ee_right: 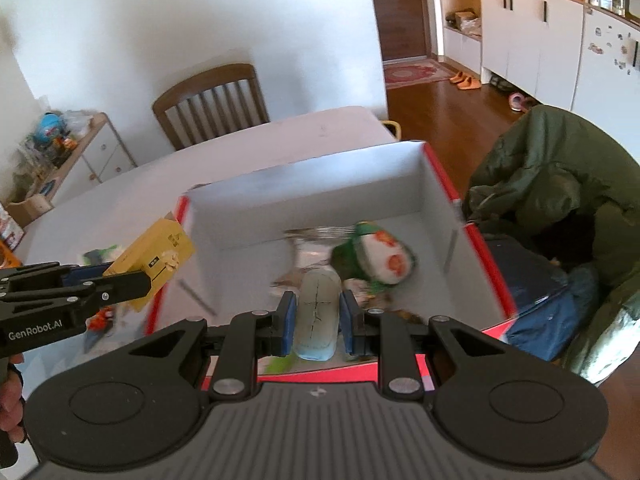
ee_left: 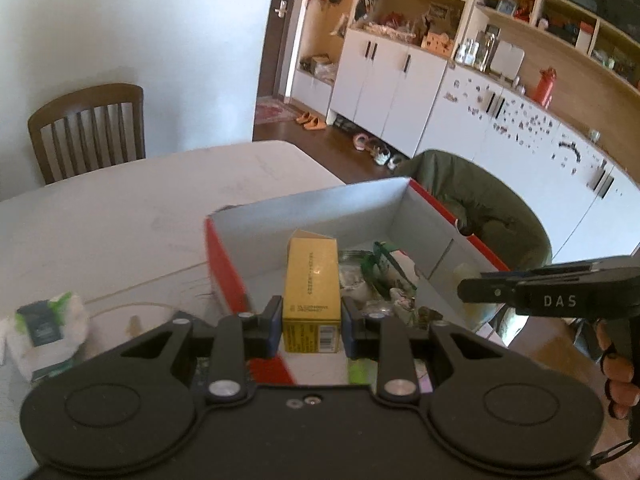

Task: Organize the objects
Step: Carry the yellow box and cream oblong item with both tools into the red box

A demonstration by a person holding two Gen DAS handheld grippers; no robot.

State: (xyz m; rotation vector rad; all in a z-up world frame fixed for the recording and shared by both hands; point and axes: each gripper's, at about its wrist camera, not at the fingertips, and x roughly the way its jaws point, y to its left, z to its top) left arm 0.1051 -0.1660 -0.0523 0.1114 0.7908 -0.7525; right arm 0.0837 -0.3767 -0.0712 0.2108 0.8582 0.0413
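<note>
Both grippers clamped over the red box (ee_right: 486,256)
Left gripper (ee_left: 311,326) pinches a yellow carton (ee_left: 311,288); right gripper (ee_right: 318,322), at its 3 o'clock, squeezes a pale bottle (ee_right: 318,316)

Soft, even daylight fills both views, bright on the pale worktop (ee_left: 120,216) with faint shadows. Fisheye bending curves the white cabinets (ee_left: 520,120) and darkens the corners. Motion blur smears the red-edged white cardboard box (ee_right: 492,264) and its contents.

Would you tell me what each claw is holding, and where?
Left claw grips the yellow carton by its near end's sides; right claw grips a pale translucent item across its sides.
</note>
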